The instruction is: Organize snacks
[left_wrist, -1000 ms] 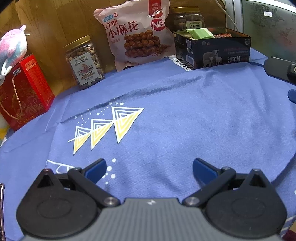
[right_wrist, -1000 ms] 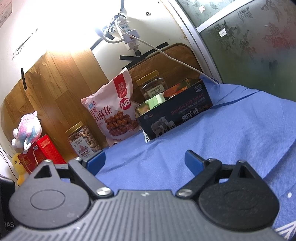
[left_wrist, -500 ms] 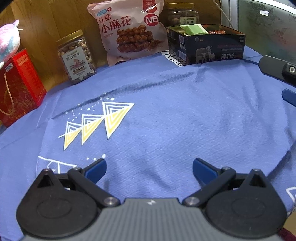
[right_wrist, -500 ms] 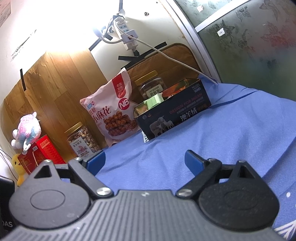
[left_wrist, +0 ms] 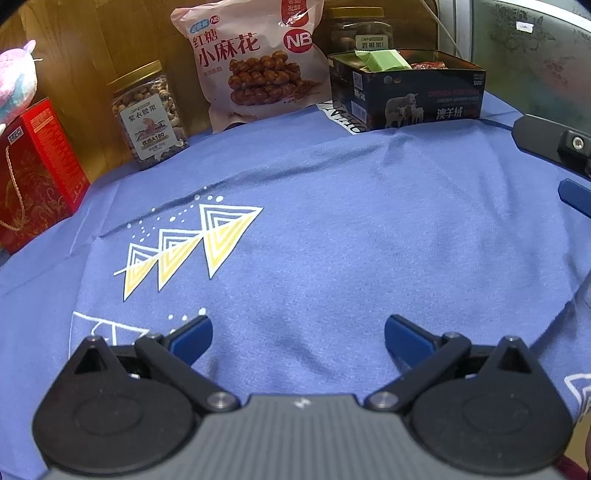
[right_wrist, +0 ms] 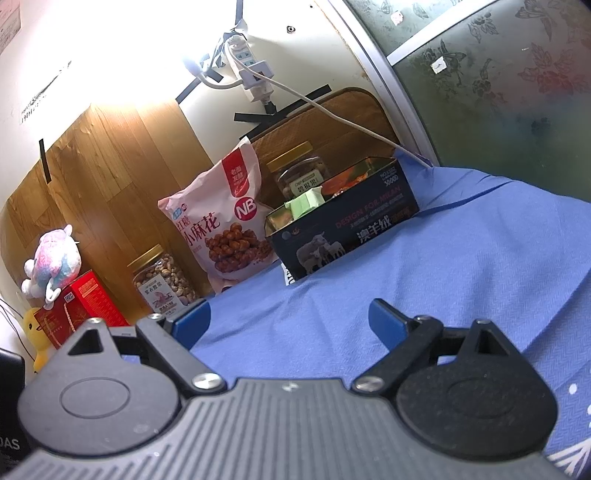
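A dark box [left_wrist: 406, 92] with sheep printed on it stands at the back right of the blue cloth [left_wrist: 332, 229]; it holds a green packet [left_wrist: 384, 59] and red snacks. It also shows in the right wrist view [right_wrist: 343, 229], with the green packet [right_wrist: 306, 203]. A pink snack bag [left_wrist: 255, 62] leans on the wall beside it, also in the right wrist view [right_wrist: 221, 225]. My left gripper [left_wrist: 297, 332] is open and empty, low over the cloth. My right gripper [right_wrist: 290, 317] is open and empty, well short of the box.
A nut jar [left_wrist: 147, 114] stands left of the bag, a second jar [left_wrist: 362, 29] behind the box. A red gift box [left_wrist: 33, 173] with a plush toy [left_wrist: 14, 81] is at far left. The right gripper's body [left_wrist: 554, 144] shows at the left view's right edge.
The left gripper has drawn back and tilted, so the snacks sit higher and farther in its view. The right gripper has barely shifted. Both stay open.
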`<state>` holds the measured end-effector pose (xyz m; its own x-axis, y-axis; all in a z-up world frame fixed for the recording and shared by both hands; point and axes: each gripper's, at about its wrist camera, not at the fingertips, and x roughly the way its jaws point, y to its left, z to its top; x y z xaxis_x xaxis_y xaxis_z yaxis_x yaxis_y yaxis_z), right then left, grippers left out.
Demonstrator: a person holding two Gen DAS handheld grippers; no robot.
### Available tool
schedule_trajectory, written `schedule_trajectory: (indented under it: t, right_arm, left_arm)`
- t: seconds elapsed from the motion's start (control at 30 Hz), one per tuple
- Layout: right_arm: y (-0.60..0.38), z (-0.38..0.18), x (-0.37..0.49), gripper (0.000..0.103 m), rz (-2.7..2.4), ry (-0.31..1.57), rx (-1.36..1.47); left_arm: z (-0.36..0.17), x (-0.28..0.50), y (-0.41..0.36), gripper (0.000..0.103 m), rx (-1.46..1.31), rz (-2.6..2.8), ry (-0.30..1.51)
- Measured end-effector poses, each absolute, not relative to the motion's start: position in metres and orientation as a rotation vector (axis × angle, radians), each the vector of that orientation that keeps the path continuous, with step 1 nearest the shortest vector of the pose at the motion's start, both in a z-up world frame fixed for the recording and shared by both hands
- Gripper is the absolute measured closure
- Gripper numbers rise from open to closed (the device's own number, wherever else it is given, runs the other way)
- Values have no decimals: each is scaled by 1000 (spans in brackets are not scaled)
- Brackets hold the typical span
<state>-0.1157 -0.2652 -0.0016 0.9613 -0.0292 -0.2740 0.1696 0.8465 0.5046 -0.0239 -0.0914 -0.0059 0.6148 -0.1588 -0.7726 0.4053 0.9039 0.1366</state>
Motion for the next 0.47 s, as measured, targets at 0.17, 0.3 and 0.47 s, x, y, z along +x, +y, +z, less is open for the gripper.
schedule_trajectory:
  t: [0.17,0.3,0.47]
  right_arm:
    - [-266,-2,-115,9,-105,263,553]
    - [-266,-2,-115,8,-105,264,553]
    - [-266,-2,-115,8,-103,264,553]
  left_arm:
    - [-5,-25,-92,0,313,-331,846]
    - [-5,-24,-93,0,309,-340,846]
    - [-1,-26,-92,0,290,-381,820]
